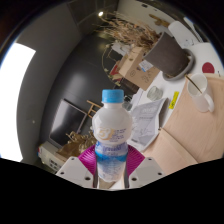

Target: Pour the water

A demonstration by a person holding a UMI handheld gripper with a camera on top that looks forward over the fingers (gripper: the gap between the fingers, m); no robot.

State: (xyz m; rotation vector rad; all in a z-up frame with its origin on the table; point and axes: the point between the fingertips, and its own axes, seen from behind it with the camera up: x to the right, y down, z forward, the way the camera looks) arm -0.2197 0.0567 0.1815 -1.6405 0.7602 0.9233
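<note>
The gripper [111, 172] holds the bottle [111, 135] firmly between its pads, the bottle's long axis upright with the cap on top, and the dark cup [171, 60] lies beyond, up to the right.

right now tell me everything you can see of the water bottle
The water bottle is clear plastic with a light blue screw cap, still on, and a pale label around its middle. It looks ribbed and mostly full. It stands in line with the fingers, between the two pink pads, which press its lower sides. The gripper holds it, its base hidden between the fingers.
</note>
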